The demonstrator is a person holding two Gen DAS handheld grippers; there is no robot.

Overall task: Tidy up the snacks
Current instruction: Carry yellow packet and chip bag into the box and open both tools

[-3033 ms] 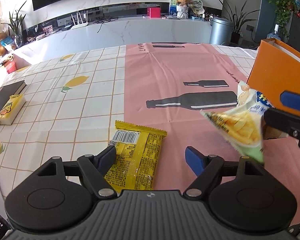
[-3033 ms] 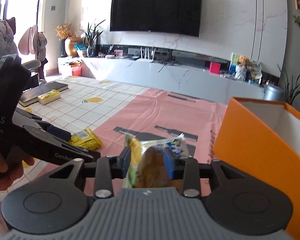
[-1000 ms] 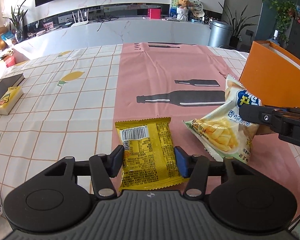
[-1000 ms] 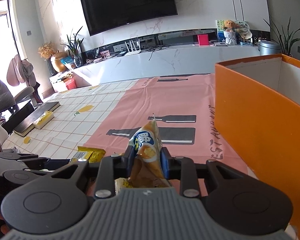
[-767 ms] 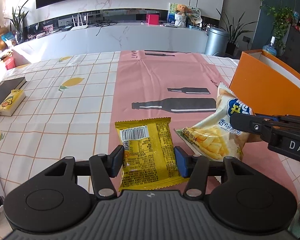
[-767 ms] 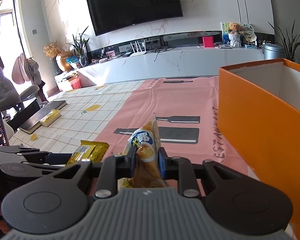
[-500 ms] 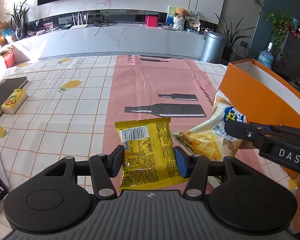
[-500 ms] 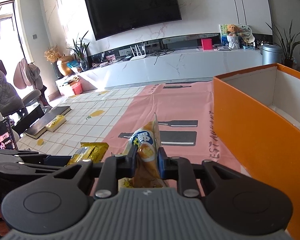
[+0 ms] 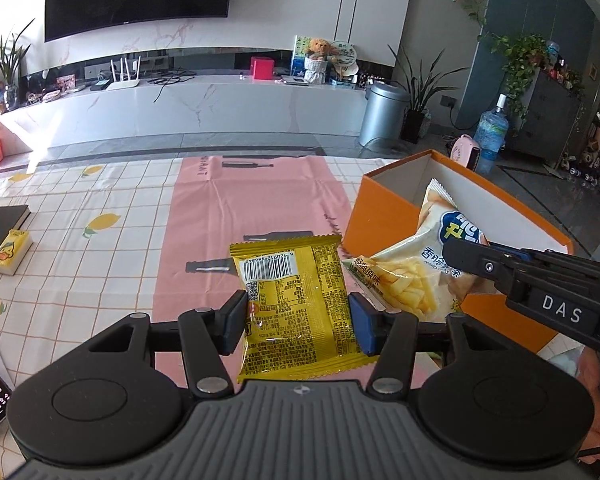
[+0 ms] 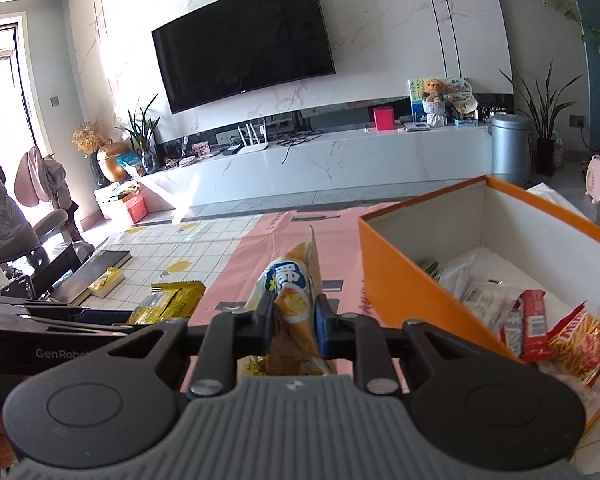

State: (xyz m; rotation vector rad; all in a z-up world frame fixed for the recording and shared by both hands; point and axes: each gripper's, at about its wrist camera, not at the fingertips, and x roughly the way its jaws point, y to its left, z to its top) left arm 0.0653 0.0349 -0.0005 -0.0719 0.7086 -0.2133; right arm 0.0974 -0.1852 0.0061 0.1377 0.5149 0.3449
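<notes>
Orange box holds assorted snacks. Left gripper clamps yellow snack packet beside box. Right gripper clamps fries bag just outside its near wall.

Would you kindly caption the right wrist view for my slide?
Right gripper grips a chip bag beside the orange box of snacks.

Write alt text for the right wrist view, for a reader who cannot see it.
The right gripper is shut on a fries snack bag, held upright above a pink tablecloth, beside an open orange box with snack packets inside. At lower left, the left gripper holds a yellow packet. A living room with a wall television lies behind.
</notes>
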